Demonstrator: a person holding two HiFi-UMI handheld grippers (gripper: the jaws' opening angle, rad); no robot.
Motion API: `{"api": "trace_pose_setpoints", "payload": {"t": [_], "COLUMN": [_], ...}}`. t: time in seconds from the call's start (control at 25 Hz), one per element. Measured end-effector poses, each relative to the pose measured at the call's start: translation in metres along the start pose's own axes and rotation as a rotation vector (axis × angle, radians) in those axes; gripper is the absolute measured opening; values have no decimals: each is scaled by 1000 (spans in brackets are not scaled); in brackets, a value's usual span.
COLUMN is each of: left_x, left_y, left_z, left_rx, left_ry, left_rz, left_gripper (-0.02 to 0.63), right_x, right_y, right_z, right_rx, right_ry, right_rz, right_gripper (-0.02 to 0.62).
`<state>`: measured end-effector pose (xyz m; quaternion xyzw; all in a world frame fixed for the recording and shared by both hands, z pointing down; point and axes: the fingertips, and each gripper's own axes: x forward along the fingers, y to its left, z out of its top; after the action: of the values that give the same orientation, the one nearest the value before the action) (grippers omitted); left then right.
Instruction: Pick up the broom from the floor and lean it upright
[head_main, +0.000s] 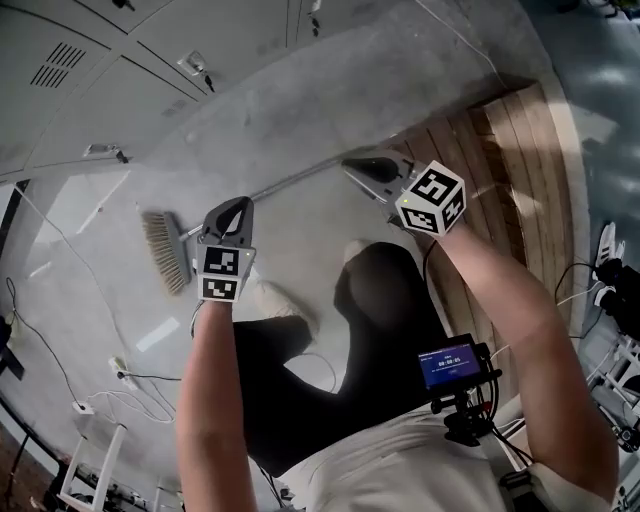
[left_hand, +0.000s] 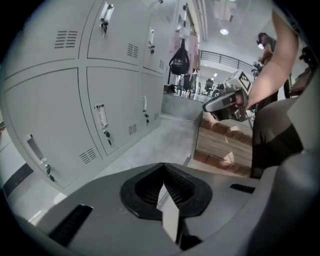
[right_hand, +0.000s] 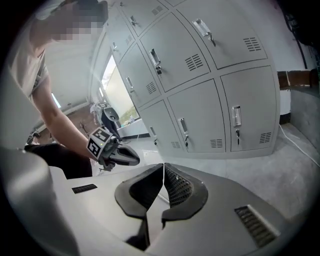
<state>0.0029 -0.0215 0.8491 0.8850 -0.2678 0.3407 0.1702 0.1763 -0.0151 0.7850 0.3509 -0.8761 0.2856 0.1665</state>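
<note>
The broom has pale bristles (head_main: 162, 250) at the left and a thin metal handle (head_main: 300, 177) that runs up to the right, roughly level, over the grey floor. My left gripper (head_main: 238, 205) is shut on the handle just beside the broom head. In the left gripper view its jaws (left_hand: 163, 167) meet, and the handle (left_hand: 187, 160) shows just past them. My right gripper (head_main: 352, 165) is shut on the far end of the handle. In the right gripper view its jaws (right_hand: 163, 167) are together, and the left gripper (right_hand: 135, 159) shows beyond.
Grey lockers (head_main: 120, 60) line the wall behind the broom. A wooden slatted platform (head_main: 500, 170) lies at the right. Cables and a power strip (head_main: 120, 375) trail over the floor at the lower left. The person's dark trouser legs (head_main: 300, 380) and white shoes stand below the handle.
</note>
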Motion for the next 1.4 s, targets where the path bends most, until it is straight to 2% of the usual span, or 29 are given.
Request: {"api": "trace_pose_setpoints", "payload": {"t": [0.12,0.36,0.52,0.6,0.68,0.8,1.04,1.16,1.28,1.4], "left_x": [47,126,169,187,203,225,258,260,256,241], "left_y": [10,-2,-20,-29,-36,-44,-57,-63,-59,-46], "left_z": [-16,-70,-121,-143,-152,-154,-167,-173,-164,-144], "left_rx": [48,156,352,422,459,521,618,646,609,575], "left_ry": [15,117,293,375,428,471,630,681,663,617], "left_rz": [-33,-137,-218,-262,-284,-294,-342,-338,-312,-281], "left_gripper": [6,8,9,14,106,117,116,97,77,74], "right_x": [26,71,89,90,87,81,66,56,46,37], "right_y": [-25,-54,-74,-84,-94,-106,-118,-119,-117,-107], "right_z": [-21,-68,-87,-91,-93,-94,-99,-100,-92,-66], "right_rx": [-23,-78,-95,-100,-98,-76,-64,-59,-70,-114], "right_ry": [-10,3,5,4,0,-17,-31,-38,-54,-91], "right_rz": [3,57,59,51,39,23,-9,-22,-29,-36], "right_gripper": [17,17,17,17,17,17,17,17,17,17]}}
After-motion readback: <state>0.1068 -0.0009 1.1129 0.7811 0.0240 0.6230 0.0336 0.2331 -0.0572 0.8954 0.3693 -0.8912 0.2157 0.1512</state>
